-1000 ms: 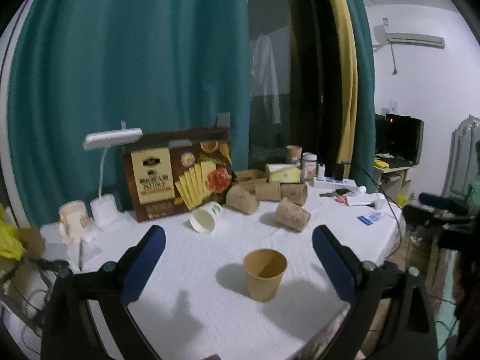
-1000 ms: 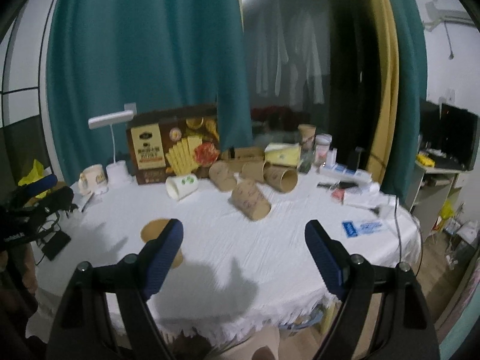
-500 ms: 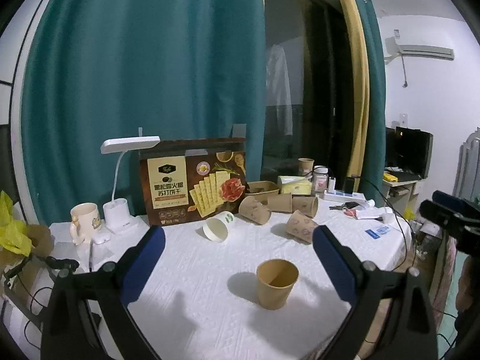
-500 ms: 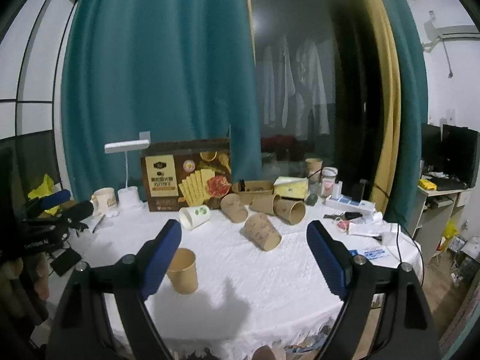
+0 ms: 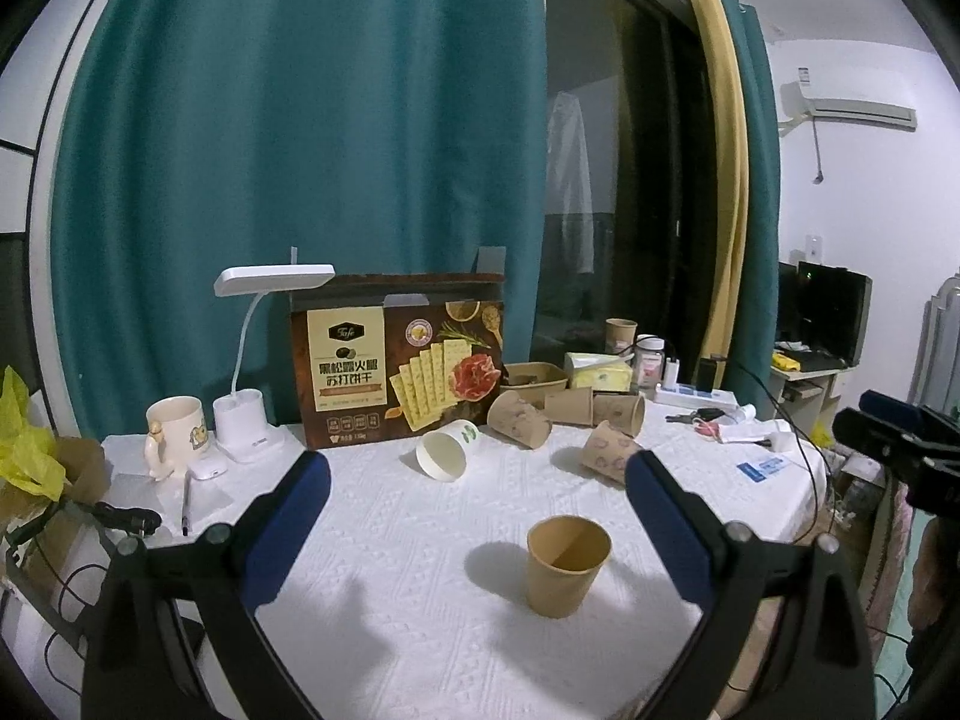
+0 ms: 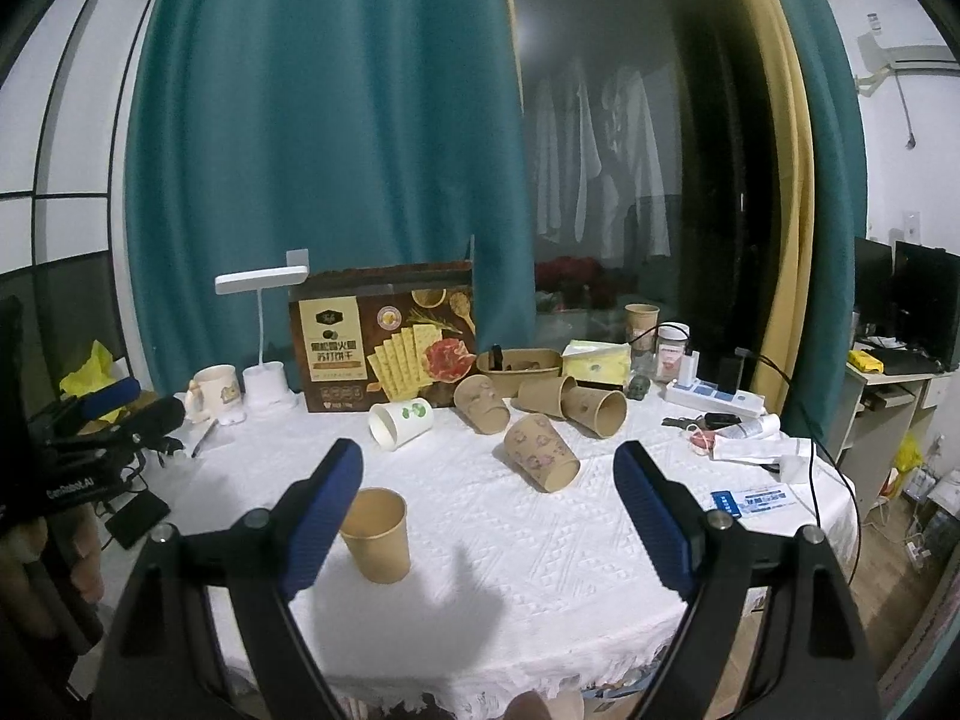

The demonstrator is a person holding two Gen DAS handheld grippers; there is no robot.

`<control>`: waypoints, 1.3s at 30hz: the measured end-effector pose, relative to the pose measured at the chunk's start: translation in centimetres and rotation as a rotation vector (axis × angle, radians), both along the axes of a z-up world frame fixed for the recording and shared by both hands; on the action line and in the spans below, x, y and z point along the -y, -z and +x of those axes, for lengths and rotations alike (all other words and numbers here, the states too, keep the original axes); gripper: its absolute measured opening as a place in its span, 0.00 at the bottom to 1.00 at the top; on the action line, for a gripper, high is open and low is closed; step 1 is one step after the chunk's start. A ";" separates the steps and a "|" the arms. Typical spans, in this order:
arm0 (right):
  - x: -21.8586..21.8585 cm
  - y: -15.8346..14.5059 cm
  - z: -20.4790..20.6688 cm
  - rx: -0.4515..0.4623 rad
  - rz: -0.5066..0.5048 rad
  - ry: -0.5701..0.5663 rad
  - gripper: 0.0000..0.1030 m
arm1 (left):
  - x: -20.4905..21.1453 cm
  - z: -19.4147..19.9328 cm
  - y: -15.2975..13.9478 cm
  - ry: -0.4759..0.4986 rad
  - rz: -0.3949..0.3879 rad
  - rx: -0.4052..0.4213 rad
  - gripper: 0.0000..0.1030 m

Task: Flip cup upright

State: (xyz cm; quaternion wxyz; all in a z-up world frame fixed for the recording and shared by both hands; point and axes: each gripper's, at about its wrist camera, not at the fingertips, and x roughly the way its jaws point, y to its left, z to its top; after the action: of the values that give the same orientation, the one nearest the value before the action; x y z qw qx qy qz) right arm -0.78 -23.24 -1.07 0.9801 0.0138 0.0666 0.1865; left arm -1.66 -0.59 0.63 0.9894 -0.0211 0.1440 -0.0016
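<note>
L gripper (image 5: 477, 501): its two blue fingers (image 5: 288, 525) are spread wide apart w/ nothing pinched. A plain brown cup (image 5: 567, 564) stands upright on the white tablecloth (image 5: 420, 600), mouth up. It sits in the gap between the fingers, a bit to the right, but no pad touches it.

Left to right at the back of the table: a cream mug (image 5: 174, 432), a white desk lamp (image 5: 264, 330), a big brown cracker box (image 5: 399, 363), a white cup (image 5: 447, 453) lying on its side, then a few printed brown cups (image 5: 612, 453) also lying down.

R gripper (image 6: 489, 495): its jaws have just been opening, and now the fingers (image 6: 321, 519) are spread wide w/ nothing held. In this view the upright brown cup (image 6: 378, 537) stands just beside the left finger, partly hidden behind it; can't tell if they touch. A printed cup (image 6: 540, 459) lies on its side farther back, between the fingers but well away from them. The other gripper shows at the left edge of this view.
</note>
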 end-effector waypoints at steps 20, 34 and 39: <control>-0.5 0.4 0.6 -0.014 -0.009 -0.006 0.82 | -0.4 0.0 0.3 0.002 -0.004 -0.004 0.96; -0.4 0.6 0.8 -0.022 -0.005 -0.007 0.82 | -0.1 0.0 0.5 0.005 0.006 0.005 0.96; -0.5 0.6 0.9 -0.022 -0.004 -0.010 0.82 | 0.0 -0.1 0.5 0.004 0.003 0.004 0.96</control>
State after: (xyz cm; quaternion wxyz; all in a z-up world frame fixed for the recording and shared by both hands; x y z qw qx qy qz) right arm 0.12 -22.78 -1.66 0.9784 0.0137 0.0780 0.1910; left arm -1.73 -0.55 0.11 0.9897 -0.0192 0.1420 -0.0035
